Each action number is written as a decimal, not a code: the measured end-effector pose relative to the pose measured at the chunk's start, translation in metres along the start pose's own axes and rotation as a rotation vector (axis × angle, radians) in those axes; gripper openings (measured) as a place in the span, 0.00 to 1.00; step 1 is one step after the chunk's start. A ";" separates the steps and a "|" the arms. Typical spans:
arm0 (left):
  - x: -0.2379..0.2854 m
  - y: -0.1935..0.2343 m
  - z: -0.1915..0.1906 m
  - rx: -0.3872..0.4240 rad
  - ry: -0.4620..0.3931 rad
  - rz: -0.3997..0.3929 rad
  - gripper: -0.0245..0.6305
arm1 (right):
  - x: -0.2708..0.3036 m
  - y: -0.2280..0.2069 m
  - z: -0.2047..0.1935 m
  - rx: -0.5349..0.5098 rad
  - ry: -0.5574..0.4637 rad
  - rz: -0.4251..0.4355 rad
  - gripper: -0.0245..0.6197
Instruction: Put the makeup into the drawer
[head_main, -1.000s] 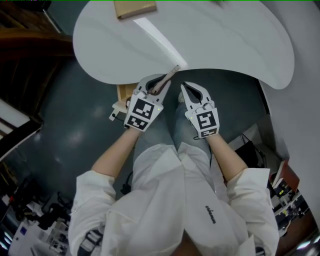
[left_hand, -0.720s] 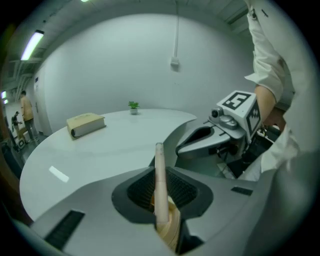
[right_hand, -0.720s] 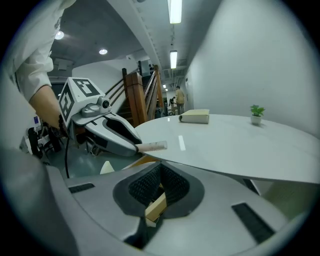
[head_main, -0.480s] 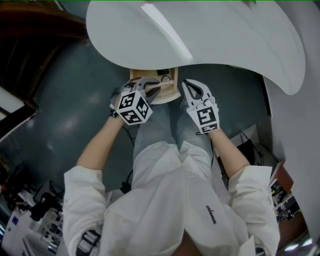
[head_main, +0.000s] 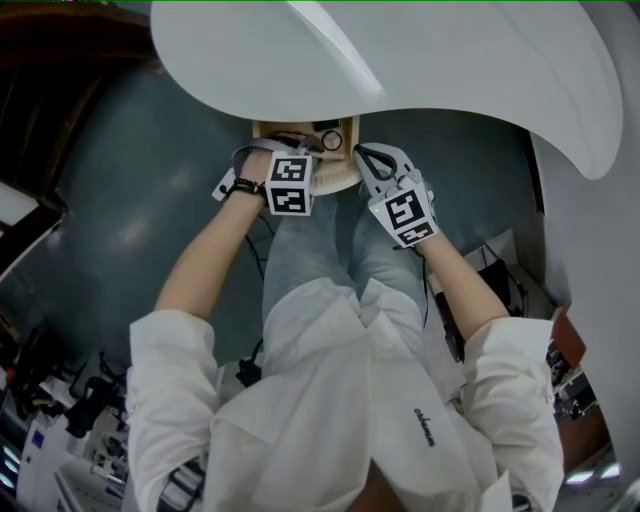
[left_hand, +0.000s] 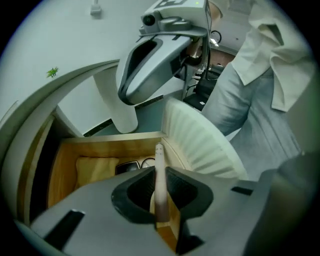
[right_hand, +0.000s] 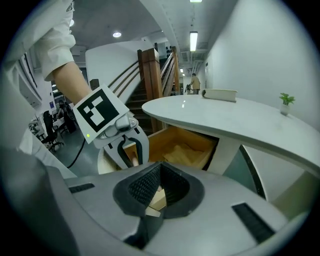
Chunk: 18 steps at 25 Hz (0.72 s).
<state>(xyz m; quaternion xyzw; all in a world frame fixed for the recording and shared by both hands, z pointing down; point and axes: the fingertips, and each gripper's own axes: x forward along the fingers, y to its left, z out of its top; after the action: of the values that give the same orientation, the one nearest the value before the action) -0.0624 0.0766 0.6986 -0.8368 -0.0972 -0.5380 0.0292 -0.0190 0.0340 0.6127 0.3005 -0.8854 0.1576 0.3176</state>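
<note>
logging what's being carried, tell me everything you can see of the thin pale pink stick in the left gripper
The thin pale pink stick is slim, round and smooth, plastic-looking, with a rounded tip. The left gripper clamps its lower part between dark pads; its tip pokes over the open wooden drawer.

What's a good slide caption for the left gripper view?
Left gripper pinching a slim makeup stick, its tip aimed at the open wooden drawer.

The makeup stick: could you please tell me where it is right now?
In the left gripper view, the makeup stick is clamped between the left gripper's jaws, its tip pointing at the open wooden drawer, beside the ribbed white panel.
</note>
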 end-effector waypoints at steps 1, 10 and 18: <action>0.005 0.000 0.001 0.009 0.013 -0.013 0.16 | 0.000 0.000 0.000 -0.001 0.000 0.004 0.06; 0.050 -0.001 -0.024 0.023 0.132 -0.121 0.16 | 0.000 -0.002 0.000 0.024 -0.023 0.007 0.06; 0.074 -0.009 -0.048 0.049 0.179 -0.158 0.16 | -0.002 -0.005 -0.004 0.046 -0.032 -0.002 0.06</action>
<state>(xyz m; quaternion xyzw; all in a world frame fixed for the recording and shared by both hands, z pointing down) -0.0771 0.0880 0.7852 -0.7741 -0.1729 -0.6088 0.0160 -0.0128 0.0322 0.6149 0.3113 -0.8862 0.1727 0.2964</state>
